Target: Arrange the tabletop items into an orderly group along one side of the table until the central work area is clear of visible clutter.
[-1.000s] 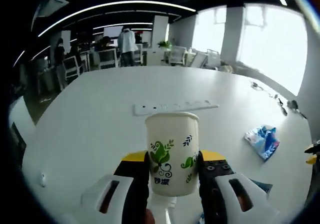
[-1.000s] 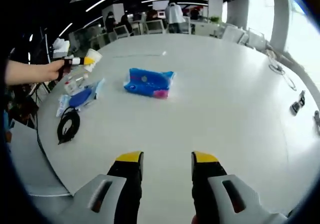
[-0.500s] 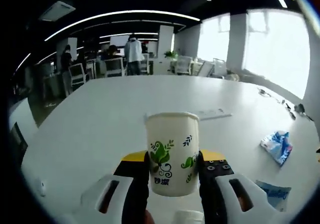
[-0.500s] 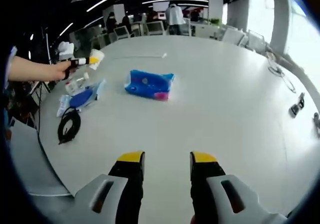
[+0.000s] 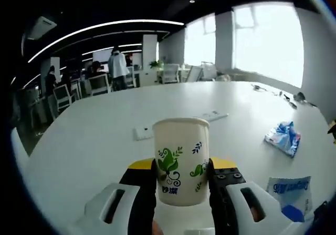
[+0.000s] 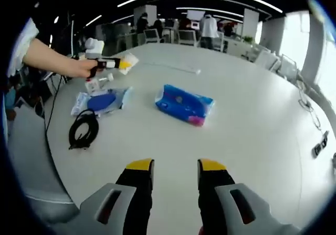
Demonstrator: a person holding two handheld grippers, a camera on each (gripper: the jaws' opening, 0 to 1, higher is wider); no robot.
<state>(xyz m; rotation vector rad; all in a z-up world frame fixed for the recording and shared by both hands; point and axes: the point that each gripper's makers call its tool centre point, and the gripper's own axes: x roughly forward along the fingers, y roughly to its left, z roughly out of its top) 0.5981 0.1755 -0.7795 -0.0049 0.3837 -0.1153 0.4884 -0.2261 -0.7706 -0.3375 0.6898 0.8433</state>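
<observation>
Left gripper point(image 5: 181, 172): clamped on a paper cup point(image 5: 181, 160), jaws pressing the lower half of its wall from both sides, cup upright and carried clear of the table point(image 5: 94, 140). Judged light and thin-walled; likely to crush or ovalise under a hard squeeze, rim weakest, base stiffest. Hold low on the wall as now looks right. Contents not visible; best treated as possibly holding liquid and kept upright.

Right gripper point(image 6: 173, 166): released, jaws parted with nothing between them, poised above bare tabletop.

Seen from the right gripper view: blue tissue pack point(image 6: 185, 104) lying near the table's middle, well apart from the rest. Judged soft, light, slippery film; best pinched across its narrow width. Blue-and-white pouch point(image 6: 102, 100) and coiled black cable point(image 6: 84, 132) lying close together near the table edge. Cable floppy, likely to uncoil; better taken across the whole bundle.

Power strip point(image 5: 181, 123) lying flat beyond the cup; rigid, low, hard to grip from above.
</observation>
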